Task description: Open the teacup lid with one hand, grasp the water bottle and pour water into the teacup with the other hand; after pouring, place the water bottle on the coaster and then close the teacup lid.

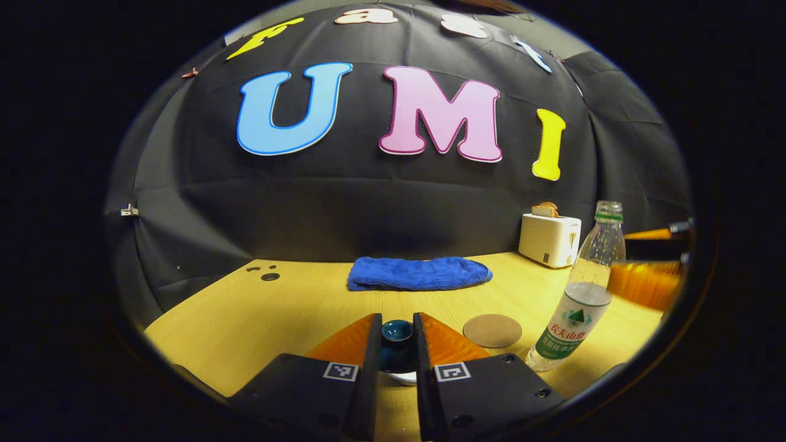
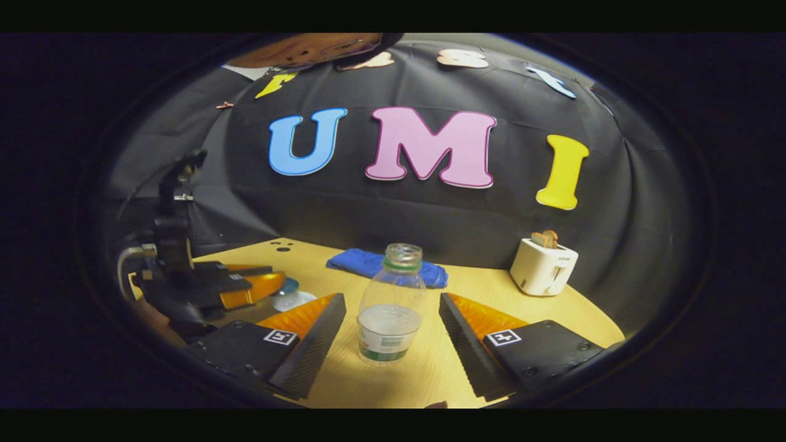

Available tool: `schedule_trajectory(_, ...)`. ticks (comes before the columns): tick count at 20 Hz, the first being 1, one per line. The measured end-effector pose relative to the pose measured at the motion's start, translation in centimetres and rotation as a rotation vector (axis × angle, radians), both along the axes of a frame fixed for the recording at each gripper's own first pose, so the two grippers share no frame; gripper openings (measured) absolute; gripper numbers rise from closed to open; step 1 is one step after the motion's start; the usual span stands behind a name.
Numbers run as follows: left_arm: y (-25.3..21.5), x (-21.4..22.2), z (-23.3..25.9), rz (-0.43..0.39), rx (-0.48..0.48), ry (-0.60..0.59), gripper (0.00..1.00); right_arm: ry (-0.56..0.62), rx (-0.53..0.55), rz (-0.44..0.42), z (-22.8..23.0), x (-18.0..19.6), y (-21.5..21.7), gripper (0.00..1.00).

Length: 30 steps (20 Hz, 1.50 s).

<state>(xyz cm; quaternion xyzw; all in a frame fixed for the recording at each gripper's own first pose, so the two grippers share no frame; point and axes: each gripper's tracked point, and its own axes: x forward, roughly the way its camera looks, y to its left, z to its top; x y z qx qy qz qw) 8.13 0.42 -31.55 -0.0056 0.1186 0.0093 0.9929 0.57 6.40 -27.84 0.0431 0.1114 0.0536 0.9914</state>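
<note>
Pinching teacup lid, left gripper fingers nearly closed; right gripper fingers spread wide, flanking water bottle untouched.

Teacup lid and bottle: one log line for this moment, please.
left gripper: shut on teacup lid | right gripper: open, bottle between fingers, ungripped | bottle: upright, uncapped | coaster: bare

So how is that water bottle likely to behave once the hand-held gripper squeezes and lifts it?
The water bottle looks like thin clear plastic, so it would probably dent under a squeeze. It is only partly filled, so it is likely light. With no cap visible on the neck, tilting it could spill. The right hand-held gripper brackets it, open.
</note>
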Motion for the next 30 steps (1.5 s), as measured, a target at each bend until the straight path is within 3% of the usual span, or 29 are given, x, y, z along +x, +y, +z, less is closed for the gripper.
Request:
schedule_trajectory(2, 0.9, -0.5, 0.9, 0.016, 0.000, -0.006, 0.27, 0.015, 0.014, -0.008, -1.4, 0.2, 0.4, 0.95)
schedule_trajectory(3, 1.3, -0.8, 1.1, 0.024, 0.001, -0.003, 0.34, 0.029, 0.023, -0.013, -2.2, 0.2, 0.6, 0.95)
schedule_trajectory(6, 2.5, -1.5, 1.3, 0.041, 0.007, 0.010, 0.27, 0.096, 0.028, -0.018, -6.0, 0.2, 1.2, 0.95)
schedule_trajectory(7, 2.6, -1.5, 1.2, 0.038, 0.008, 0.014, 0.31, 0.120, 0.028, -0.022, -6.9, 0.3, 1.3, 0.95)
schedule_trajectory(8, 2.6, -1.6, 1.0, 0.038, 0.009, 0.018, 0.27, 0.137, 0.028, -0.028, -7.3, 0.5, 1.3, 0.95)
schedule_trajectory(11, 2.9, -1.6, 0.9, 0.039, 0.008, 0.023, 0.27, 0.212, 0.031, -0.056, -9.9, 0.7, 1.2, 0.96)
schedule_trajectory(17, 3.2, -1.4, 0.8, 0.034, 0.017, 0.021, 0.27, 0.279, 0.067, -0.026, -11.3, 0.9, 2.3, 0.94)
schedule_trajectory(19, 3.5, -1.4, 0.7, 0.040, 0.013, 0.023, 0.27, 0.296, 0.081, -0.028, -11.4, 1.0, 2.4, 0.80)
schedule_trajectory(21, 3.7, -1.5, 0.8, 0.043, 0.015, 0.023, 0.27, 0.300, 0.066, -0.032, -11.1, 1.1, 2.1, 0.78)
schedule_trajectory(24, 4.0, -1.5, 0.7, 0.046, 0.019, 0.025, 0.27, 0.241, -0.067, -0.030, -8.9, 2.3, 0.9, 0.72)
schedule_trajectory(25, 4.3, -1.5, 1.0, 0.049, 0.022, 0.023, 0.27, 0.222, -0.140, -0.023, -8.1, 2.9, 0.3, 0.77)
schedule_trajectory(28, 5.4, -1.8, 1.2, 0.069, 0.027, 0.021, 0.27, 0.193, -0.399, 0.011, -6.4, 5.1, -0.8, 0.76)
schedule_trajectory(29, 5.8, -2.0, 1.1, 0.078, 0.026, 0.021, 0.34, 0.187, -0.477, 0.023, -5.9, 5.7, -1.1, 0.76)
schedule_trajectory(30, 6.3, -2.2, 1.1, 0.088, 0.025, 0.022, 0.27, 0.176, -0.557, 0.036, -5.7, 6.3, -1.2, 0.76)
